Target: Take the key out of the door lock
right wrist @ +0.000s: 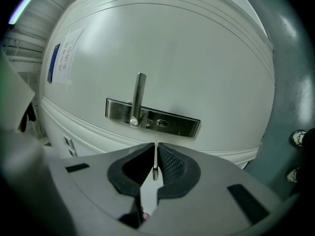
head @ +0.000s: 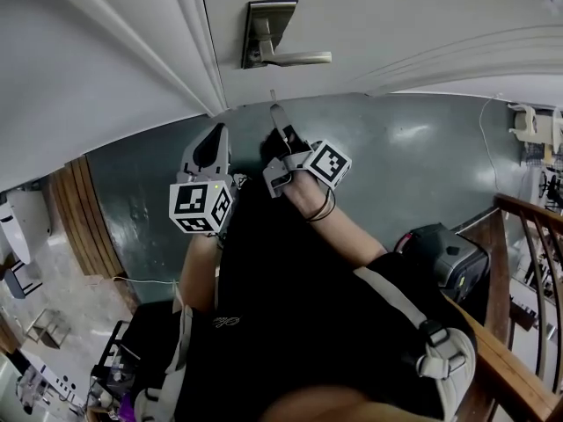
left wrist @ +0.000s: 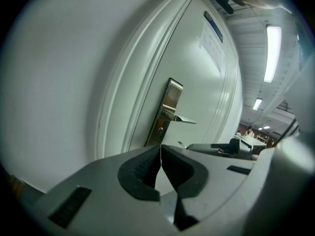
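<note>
A steel lock plate (head: 264, 29) with a lever handle (head: 299, 58) is on the white door. In the right gripper view the keyhole (right wrist: 161, 123) in the plate (right wrist: 179, 126) stands empty, beside the lever (right wrist: 139, 95). My right gripper (right wrist: 155, 146) is shut on a thin metal key (right wrist: 155, 163), held edge-on a short way back from the plate. In the head view this gripper (head: 277, 114) points at the door below the handle, with the key tip (head: 272, 95) sticking out. My left gripper (head: 218, 134) hangs to its left, shut and empty (left wrist: 161, 149).
The door frame moulding (head: 193, 42) runs left of the lock. A grey floor (head: 413, 165) lies below the door. A wooden stair railing (head: 519, 236) and a dark bag (head: 444, 253) are at the right. A paper notice (right wrist: 66, 53) is stuck on the door.
</note>
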A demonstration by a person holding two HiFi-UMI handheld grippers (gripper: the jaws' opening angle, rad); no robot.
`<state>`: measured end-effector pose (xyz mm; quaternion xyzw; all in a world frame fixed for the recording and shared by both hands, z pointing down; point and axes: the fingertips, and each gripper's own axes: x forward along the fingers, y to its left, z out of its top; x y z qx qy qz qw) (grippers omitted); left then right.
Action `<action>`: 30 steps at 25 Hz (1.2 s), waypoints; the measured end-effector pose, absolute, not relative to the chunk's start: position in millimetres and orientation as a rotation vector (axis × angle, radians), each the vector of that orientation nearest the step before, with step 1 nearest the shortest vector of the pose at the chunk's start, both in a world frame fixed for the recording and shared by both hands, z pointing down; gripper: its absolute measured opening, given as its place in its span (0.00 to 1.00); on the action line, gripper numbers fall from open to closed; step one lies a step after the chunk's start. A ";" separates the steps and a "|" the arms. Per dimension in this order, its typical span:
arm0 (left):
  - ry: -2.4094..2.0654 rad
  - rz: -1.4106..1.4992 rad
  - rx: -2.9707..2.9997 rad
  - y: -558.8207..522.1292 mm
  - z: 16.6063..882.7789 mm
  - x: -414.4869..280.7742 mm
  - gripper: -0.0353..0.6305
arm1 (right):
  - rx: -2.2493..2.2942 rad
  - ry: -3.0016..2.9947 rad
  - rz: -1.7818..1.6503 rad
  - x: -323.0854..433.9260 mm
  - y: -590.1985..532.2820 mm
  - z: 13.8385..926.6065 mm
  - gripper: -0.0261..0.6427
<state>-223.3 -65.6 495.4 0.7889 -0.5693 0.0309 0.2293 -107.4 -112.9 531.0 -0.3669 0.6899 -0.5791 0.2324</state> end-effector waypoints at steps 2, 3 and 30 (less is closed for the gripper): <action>-1.567 0.079 2.175 -56.5 485.8 -211.9 0.09 | -1.010 1.939 -1.573 -97.8 -101.9 519.4 0.08; -1.566 0.078 2.178 -52.0 481.7 -205.5 0.09 | -1.013 1.969 -1.561 -93.0 -96.9 513.8 0.08; -1.693 0.213 2.096 12.1 483.5 -62.5 0.09 | -1.100 2.953 -0.936 7.6 -39.4 508.6 0.08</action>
